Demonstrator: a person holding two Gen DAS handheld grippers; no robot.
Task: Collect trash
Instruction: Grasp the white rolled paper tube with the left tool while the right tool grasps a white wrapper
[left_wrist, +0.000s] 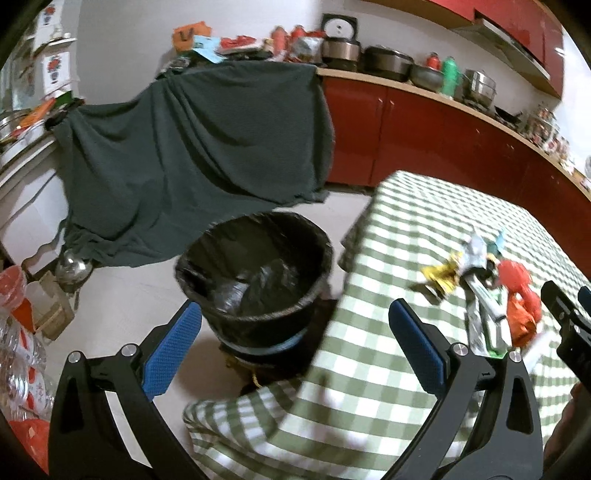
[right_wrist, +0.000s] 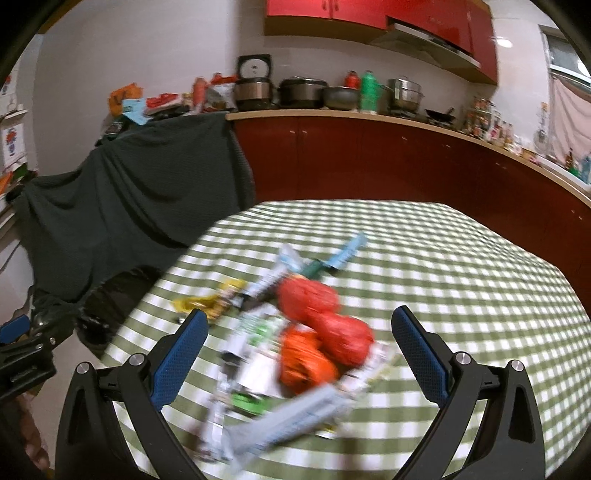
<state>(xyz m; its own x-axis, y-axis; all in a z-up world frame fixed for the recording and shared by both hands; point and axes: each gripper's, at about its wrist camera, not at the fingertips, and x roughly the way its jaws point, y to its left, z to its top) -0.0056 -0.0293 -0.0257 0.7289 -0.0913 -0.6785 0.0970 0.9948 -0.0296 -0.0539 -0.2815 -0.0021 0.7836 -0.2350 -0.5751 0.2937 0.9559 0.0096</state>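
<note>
A black trash bin (left_wrist: 255, 269) lined with a black bag stands on the floor beside the table's left edge. A pile of trash lies on the green checked tablecloth (right_wrist: 461, 266): red and orange plastic bags (right_wrist: 325, 332), a yellow wrapper (right_wrist: 210, 301), white and pale blue wrappers (right_wrist: 291, 417). The pile also shows in the left wrist view (left_wrist: 491, 291). My left gripper (left_wrist: 295, 321) is open and empty, above the bin and the table edge. My right gripper (right_wrist: 299, 328) is open and empty, just above the pile. The right wrist view is blurred.
A dark green cloth (left_wrist: 192, 155) drapes over furniture behind the bin. Red cabinets (right_wrist: 369, 158) with pots and bottles on the counter run along the back. Bottles and a cardboard box (left_wrist: 48, 306) sit on the floor at left.
</note>
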